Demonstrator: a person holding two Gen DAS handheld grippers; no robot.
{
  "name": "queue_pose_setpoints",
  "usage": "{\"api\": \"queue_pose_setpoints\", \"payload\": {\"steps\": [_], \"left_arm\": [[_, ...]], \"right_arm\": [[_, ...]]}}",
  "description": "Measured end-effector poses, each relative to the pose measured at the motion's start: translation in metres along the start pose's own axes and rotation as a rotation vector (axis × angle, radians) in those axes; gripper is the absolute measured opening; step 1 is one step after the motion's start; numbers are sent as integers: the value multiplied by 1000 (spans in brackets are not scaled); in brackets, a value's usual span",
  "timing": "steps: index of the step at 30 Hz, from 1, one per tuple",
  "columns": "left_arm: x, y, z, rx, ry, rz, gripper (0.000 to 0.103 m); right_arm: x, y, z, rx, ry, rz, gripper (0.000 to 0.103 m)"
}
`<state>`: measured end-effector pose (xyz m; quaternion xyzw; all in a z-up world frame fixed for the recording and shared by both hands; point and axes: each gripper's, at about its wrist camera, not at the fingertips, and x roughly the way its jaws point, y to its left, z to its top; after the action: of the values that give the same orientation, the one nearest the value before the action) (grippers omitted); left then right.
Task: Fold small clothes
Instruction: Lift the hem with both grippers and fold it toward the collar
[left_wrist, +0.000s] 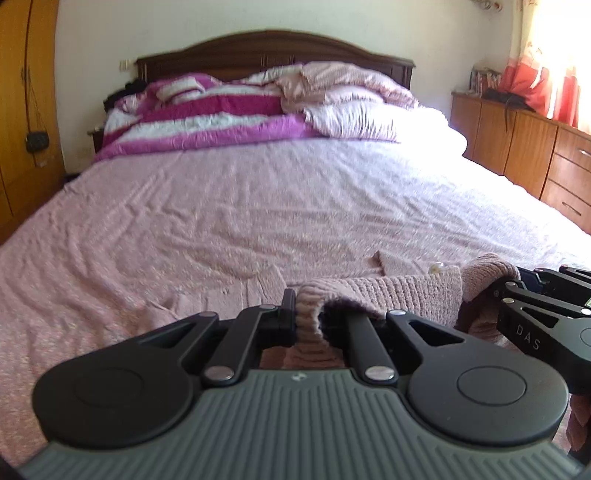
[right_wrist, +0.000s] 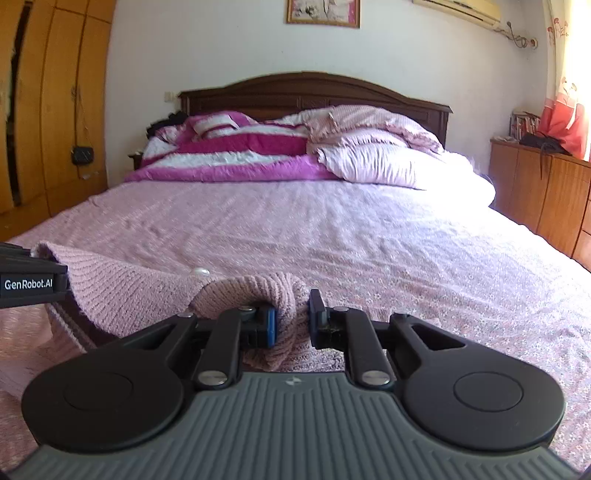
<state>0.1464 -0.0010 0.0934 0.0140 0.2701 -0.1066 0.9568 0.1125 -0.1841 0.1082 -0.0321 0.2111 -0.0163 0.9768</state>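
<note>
We have the left tool (left_wrist: 308, 317) pinched tight on one bunched edge of the pink knit sweater (left_wrist: 406, 291), and the right tool (right_wrist: 291, 317) clamped on another fold of it, the two side by side. The sweater (right_wrist: 129, 291) hangs slack between them, low over the near end of the bed (right_wrist: 369, 240). It looks light, soft and stretchy, a chunky ribbed knit with a pearly button (right_wrist: 199, 272); we judge that hems or shoulders give the surest hold. The bedspread is thin, wrinkled and pink.
</note>
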Motion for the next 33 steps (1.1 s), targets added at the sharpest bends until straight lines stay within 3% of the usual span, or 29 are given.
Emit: {"api": "queue_pose_setpoints", "payload": {"steps": [12,18,20,21,22,24,33], "left_arm": [[75,10,-23,-21,137,4,12],[82,8,-26,-9,146,17,14],[84,9,-27,-18,157,24,23],[84,9,-27,-21,163,41,33],[84,9,-27,-20,166,65,43],[82,10,-26,-13,172,95,51],[65,10,-22,-26,232,99,53]], "right_arm": [[88,12,-32,-40,158,-40,19],[99,16,-44,-78,155,-49,19],[96,16,-46,-97,152,-51,19],[96,16,-47,-101,151,-50,20],[95,15,-48,-102,151,-48,23],[92,14,-47,-97,152,-39,29],[65,6,-43,-41,144,-20,50]]}}
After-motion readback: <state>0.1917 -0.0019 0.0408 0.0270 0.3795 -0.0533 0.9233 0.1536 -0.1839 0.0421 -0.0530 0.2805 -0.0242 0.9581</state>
